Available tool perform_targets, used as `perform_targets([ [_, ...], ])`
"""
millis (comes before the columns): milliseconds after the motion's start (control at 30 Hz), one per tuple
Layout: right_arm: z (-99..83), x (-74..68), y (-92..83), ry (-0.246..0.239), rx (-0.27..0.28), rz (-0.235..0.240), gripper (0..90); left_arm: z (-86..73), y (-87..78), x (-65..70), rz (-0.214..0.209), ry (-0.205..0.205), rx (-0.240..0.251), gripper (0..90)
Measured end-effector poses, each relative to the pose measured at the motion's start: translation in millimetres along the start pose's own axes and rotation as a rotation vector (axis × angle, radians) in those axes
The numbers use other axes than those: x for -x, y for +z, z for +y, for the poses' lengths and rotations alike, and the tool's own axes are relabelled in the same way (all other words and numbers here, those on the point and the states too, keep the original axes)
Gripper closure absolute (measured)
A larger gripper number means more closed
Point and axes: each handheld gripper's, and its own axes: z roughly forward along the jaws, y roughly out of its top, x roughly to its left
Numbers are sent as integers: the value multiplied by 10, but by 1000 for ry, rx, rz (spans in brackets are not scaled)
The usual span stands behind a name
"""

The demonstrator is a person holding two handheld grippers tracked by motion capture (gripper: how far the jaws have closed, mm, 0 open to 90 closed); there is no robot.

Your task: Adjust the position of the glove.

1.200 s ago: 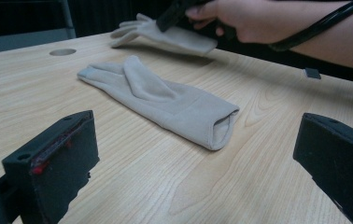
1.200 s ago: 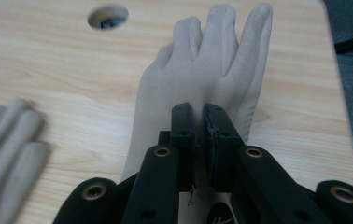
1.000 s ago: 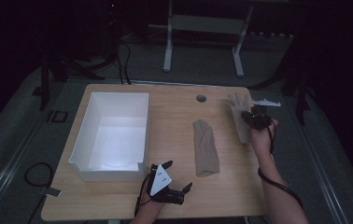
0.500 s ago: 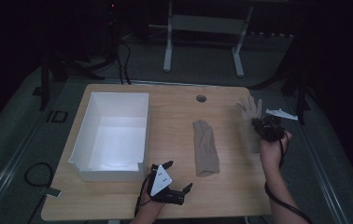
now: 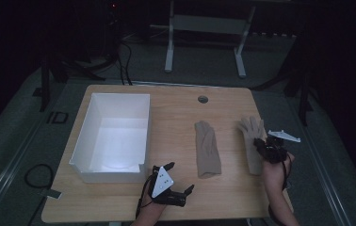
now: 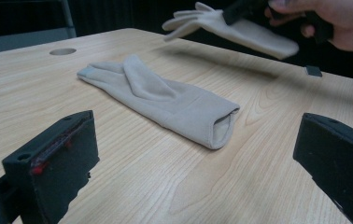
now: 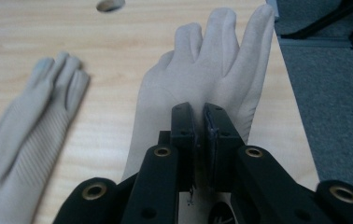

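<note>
The right gripper pinched one glove mid-palm, lifting it clear (likely for the bin); the left gripper waited, jaws spread.

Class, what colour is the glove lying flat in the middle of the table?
Beige; the glove shows best in the left gripper view.

On your table, the box sits at the left. Right of it lies one glove flat near the middle. The second glove is farther right near the edge, pinched in your right claw.
</note>
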Motion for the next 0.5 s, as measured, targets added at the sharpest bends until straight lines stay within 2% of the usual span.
perform_targets([
  [200, -172, 2, -58, 16, -3, 13, 834, 0, 0, 2, -1, 4, -1, 4],
  [300, -267, -40, -75, -10, -1, 3, 833, 0, 0, 3, 0, 4, -1, 4],
  [500, -362, -39, -27, -3, -27, 1, 830, 0, -1, 9, 1, 8, -1, 3],
])
